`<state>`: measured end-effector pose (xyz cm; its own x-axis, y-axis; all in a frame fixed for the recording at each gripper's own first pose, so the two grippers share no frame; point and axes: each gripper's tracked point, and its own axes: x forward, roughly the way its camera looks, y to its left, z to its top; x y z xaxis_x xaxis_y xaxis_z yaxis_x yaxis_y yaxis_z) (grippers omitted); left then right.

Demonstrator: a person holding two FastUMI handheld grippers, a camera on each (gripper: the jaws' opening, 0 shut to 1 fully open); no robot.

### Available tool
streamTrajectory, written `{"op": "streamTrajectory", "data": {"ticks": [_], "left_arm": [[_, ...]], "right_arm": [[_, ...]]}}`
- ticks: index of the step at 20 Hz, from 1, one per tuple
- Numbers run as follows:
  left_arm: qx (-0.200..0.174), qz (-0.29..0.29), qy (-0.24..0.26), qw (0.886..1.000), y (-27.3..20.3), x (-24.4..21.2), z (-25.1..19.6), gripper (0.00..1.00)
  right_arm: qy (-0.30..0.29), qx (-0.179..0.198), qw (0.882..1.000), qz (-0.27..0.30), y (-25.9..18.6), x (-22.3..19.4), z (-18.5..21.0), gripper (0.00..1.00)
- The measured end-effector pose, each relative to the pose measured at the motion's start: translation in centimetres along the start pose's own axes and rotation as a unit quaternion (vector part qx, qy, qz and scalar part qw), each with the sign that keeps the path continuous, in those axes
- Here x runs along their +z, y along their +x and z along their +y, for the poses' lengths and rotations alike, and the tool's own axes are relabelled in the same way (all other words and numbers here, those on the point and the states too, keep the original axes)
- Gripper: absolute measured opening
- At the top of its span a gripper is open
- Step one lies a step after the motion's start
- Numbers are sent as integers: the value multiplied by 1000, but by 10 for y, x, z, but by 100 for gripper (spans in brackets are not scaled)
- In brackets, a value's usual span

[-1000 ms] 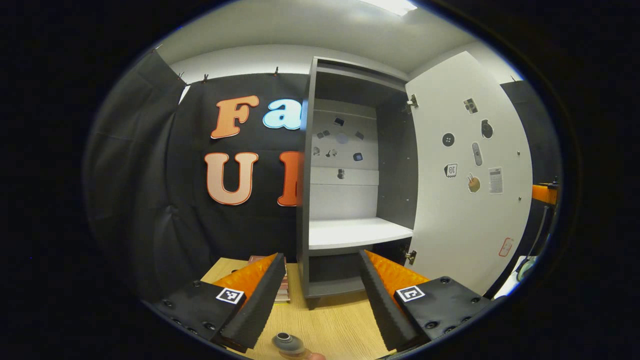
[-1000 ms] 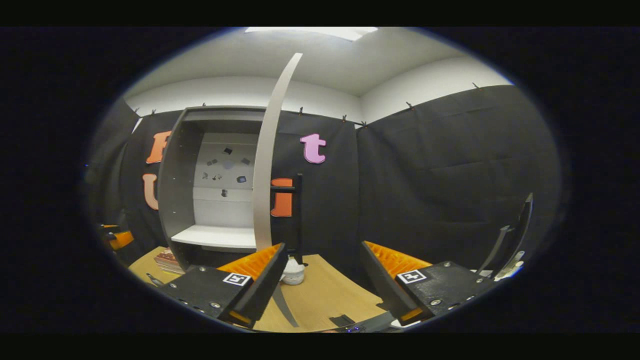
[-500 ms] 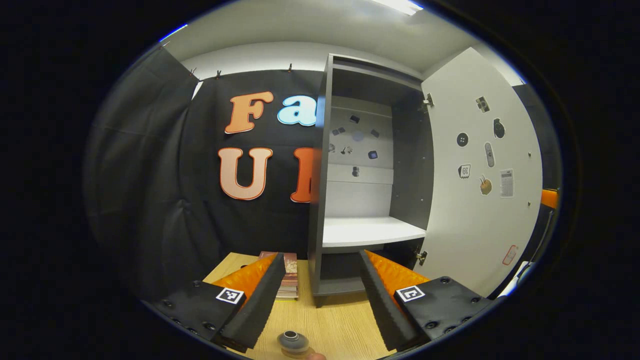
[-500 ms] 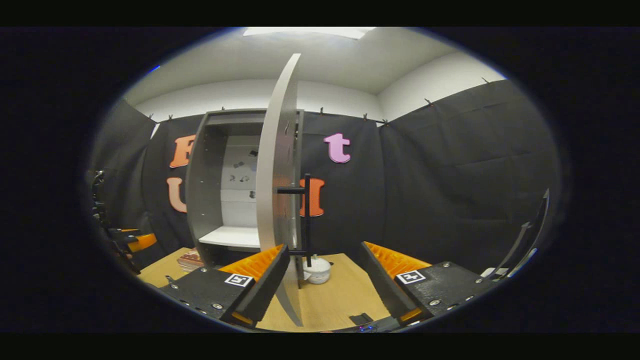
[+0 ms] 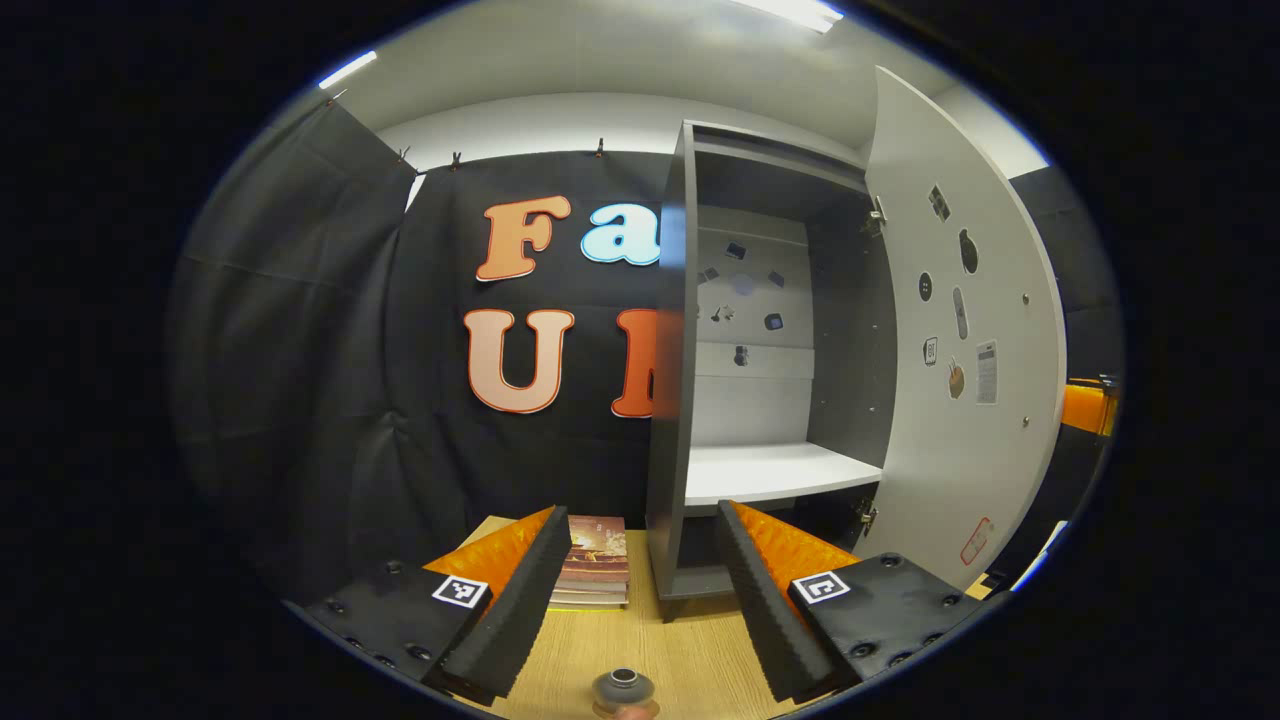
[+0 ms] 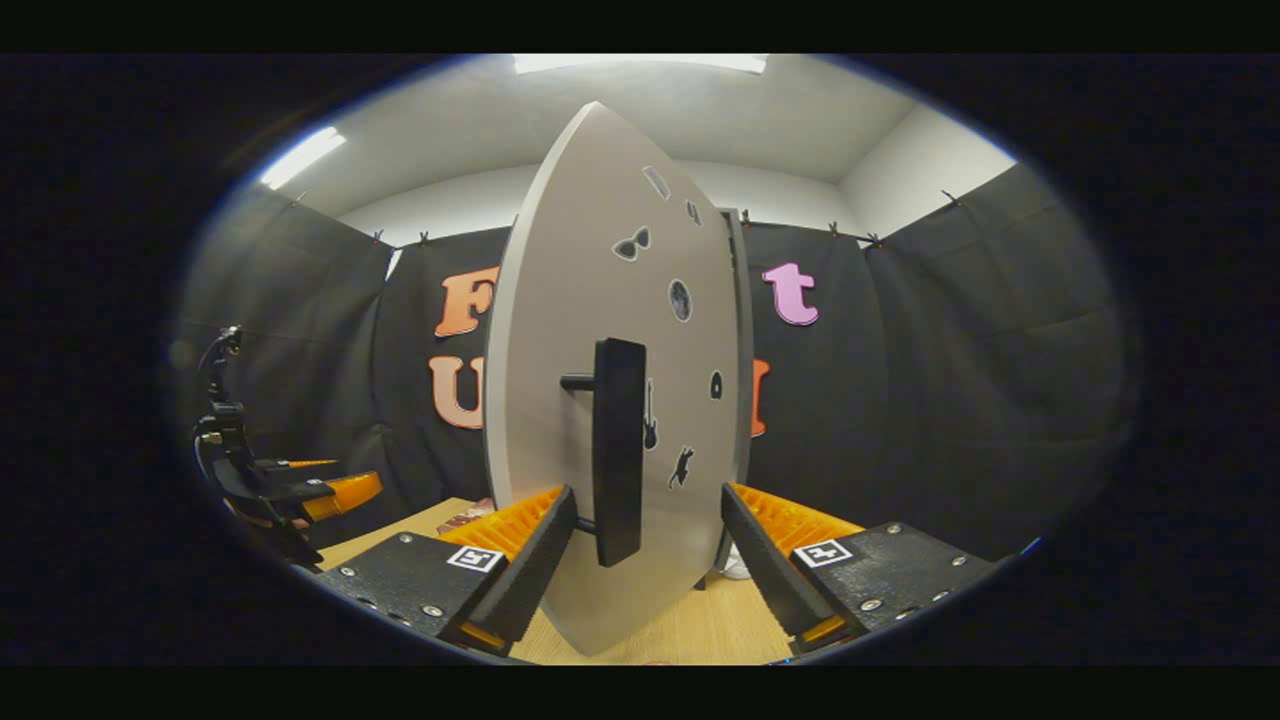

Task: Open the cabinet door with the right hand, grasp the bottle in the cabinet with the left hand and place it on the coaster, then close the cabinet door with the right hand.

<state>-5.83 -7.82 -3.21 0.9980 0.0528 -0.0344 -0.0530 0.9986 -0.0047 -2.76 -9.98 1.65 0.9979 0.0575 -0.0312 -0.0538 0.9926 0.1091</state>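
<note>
The grey cabinet (image 5: 680, 400) stands on the wooden table with an empty white shelf (image 5: 770, 470). Its white door (image 5: 960, 380) hangs partly swung in. In the right gripper view the door's outer face (image 6: 560, 330) is close ahead, and its black handle (image 6: 618, 450) sits in line with the gap of my right gripper (image 6: 648, 560), which is open. The grey-capped bottle (image 5: 622, 690) stands on the table just below my left gripper (image 5: 640, 600). That gripper is open and holds nothing. A brown rim shows under the bottle. The left gripper (image 6: 300, 490) also appears at far left.
A stack of books (image 5: 595, 570) lies on the wooden table (image 5: 690, 660) left of the cabinet. A white jar (image 6: 735, 565) peeks out behind the door's lower edge. Black cloth walls close the booth on all sides.
The door has swung from edge-on toward the cabinet, so the right gripper view now faces its outer side and handle. The left gripper has shifted left, away from the cabinet opening.
</note>
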Motion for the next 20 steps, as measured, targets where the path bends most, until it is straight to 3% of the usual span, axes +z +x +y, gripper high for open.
{"op": "streamTrajectory", "data": {"ticks": [1, 2, 7, 12, 17, 20], "left_arm": [[-6, -3, -1, 1000, 6, 1, 5, 95], [-14, -1, 0, 1000, 13, -2, 10, 95], [-56, 9, -7, 998, 50, -13, 35, 95], [-94, 6, -7, 996, 72, -8, 57, 95], [-88, 3, -12, 996, 76, -3, 74, 95], [-84, -3, -9, 996, 76, -1, 77, 95]], "right_arm": [[-11, -6, 1000, -2, 9, 0, 8, 96], [-19, -13, 1000, -6, 19, 1, 16, 91], [-1, -34, 999, -5, 74, -3, 71, 95], [-1, -71, 997, -6, 109, -5, 93, 97], [-2, -102, 995, 10, 120, -6, 106, 95], [27, -73, 997, 7, 120, -7, 122, 94]]}}
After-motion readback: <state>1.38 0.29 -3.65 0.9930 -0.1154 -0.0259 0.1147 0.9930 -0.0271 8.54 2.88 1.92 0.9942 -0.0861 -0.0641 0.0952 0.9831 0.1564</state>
